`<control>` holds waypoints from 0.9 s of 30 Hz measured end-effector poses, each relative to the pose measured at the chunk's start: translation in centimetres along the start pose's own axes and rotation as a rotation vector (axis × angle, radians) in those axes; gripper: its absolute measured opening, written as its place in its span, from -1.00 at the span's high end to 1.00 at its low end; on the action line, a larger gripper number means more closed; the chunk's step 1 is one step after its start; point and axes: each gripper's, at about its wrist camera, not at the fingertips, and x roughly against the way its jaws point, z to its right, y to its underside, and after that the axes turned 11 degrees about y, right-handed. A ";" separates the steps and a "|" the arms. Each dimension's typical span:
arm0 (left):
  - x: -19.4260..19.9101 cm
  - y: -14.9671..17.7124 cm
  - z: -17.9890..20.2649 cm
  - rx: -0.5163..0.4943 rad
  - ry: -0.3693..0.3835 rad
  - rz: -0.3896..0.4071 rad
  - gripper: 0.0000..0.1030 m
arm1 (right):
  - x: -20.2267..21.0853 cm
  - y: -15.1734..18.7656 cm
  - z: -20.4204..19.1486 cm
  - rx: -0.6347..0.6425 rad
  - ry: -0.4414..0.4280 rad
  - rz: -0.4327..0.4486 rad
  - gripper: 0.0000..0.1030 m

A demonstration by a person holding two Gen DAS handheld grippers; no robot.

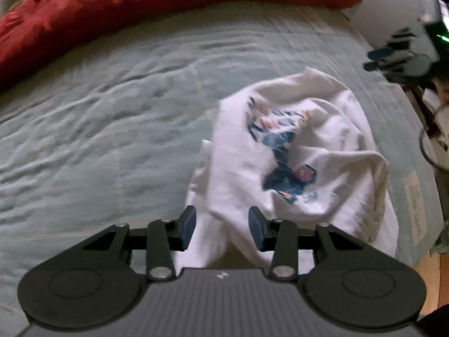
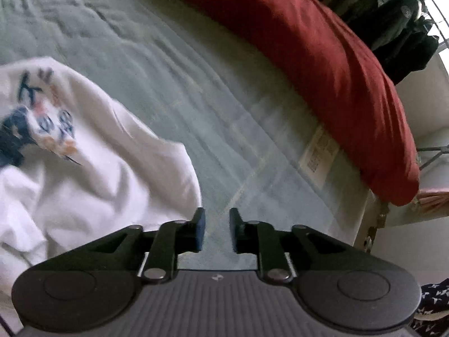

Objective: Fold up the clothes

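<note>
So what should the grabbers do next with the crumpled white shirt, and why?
Probably close the left gripper on the white shirt: its jaws stand open with cloth between them. The right gripper is open over bare bed cover, beside the shirt, so it likely reaches for an edge afterwards.

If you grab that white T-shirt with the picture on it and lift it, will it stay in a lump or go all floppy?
Probably floppy: the white T-shirt lies crumpled in soft folds on the pale green bedsheet, so it would likely droop and unfold from a gripper. It looks thin, so probably light. Pushed, it would likely bunch up rather than slide neatly.
</note>
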 end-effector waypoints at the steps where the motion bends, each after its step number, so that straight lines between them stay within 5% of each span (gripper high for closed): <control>1: 0.3 0.0 -0.4 0.004 -0.005 0.006 0.20 | 0.7 -0.1 -0.1 -0.013 -0.007 0.012 0.49; 7: -0.1 -0.7 -4.5 0.042 -0.024 0.041 0.20 | 3.8 -0.4 -2.3 -0.090 -0.122 0.045 0.38; 13: -4.6 -2.0 -6.5 0.050 0.150 0.036 0.19 | 6.0 -1.0 -6.2 -0.139 -0.215 0.037 0.38; 17: -7.9 -2.5 -6.7 0.037 0.203 0.010 0.19 | 6.7 -1.2 -8.2 -0.152 -0.237 0.018 0.37; 18: -7.6 -2.3 -6.9 0.039 0.211 0.016 0.28 | 6.9 -1.2 -8.6 -0.154 -0.242 0.013 0.37; 21: -6.9 -1.9 -7.2 0.046 0.236 0.035 0.99 | 7.4 -1.1 -9.5 -0.159 -0.248 -0.001 0.37; 27: -4.2 -1.1 -8.9 0.077 0.243 0.093 1.00 | 8.9 -1.1 -10.6 -0.184 -0.247 -0.018 0.37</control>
